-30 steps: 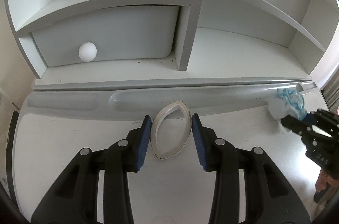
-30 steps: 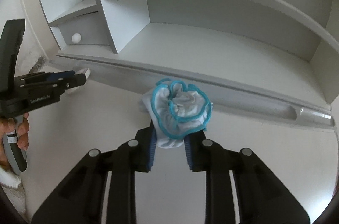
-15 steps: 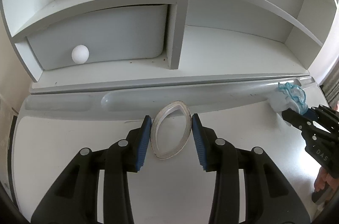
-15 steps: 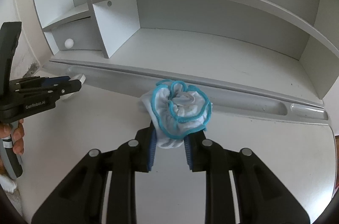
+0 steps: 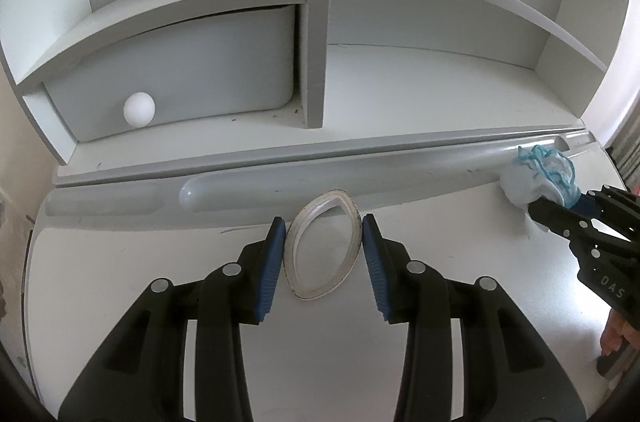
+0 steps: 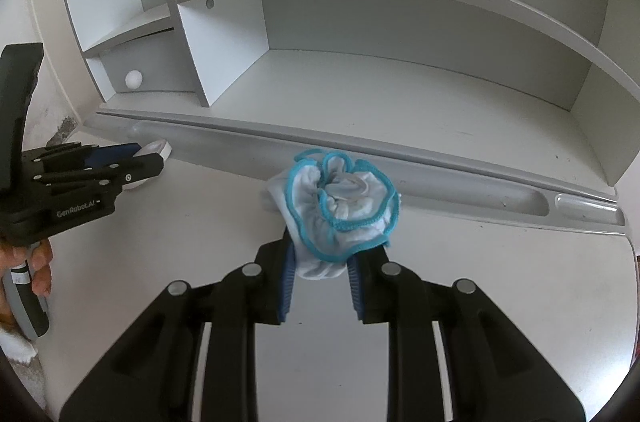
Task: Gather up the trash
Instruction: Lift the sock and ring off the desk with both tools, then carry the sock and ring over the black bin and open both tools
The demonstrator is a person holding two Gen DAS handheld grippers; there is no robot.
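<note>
The left gripper (image 5: 323,262) holds a clear plastic ring (image 5: 322,244), squeezed into an oval between its two blue-padded fingers (image 5: 270,268); both pads press against the ring's sides, and the ring sits just in front of the long groove (image 5: 256,182) at the rear edge of the white counter (image 5: 120,262). The right gripper (image 6: 322,274) has its fingers (image 6: 286,280) closed on a crumpled white cloth with blue trim (image 6: 340,202), which bulges out above the pads and is held above the counter near the same groove. Behind the groove stands a white shelf unit (image 6: 360,94). In its lower left compartment a small white ball (image 5: 139,108) rests against a grey drawer front (image 5: 180,70). A person's hand (image 6: 38,262) grips the left gripper's handle at the left edge of the right wrist view.
</note>
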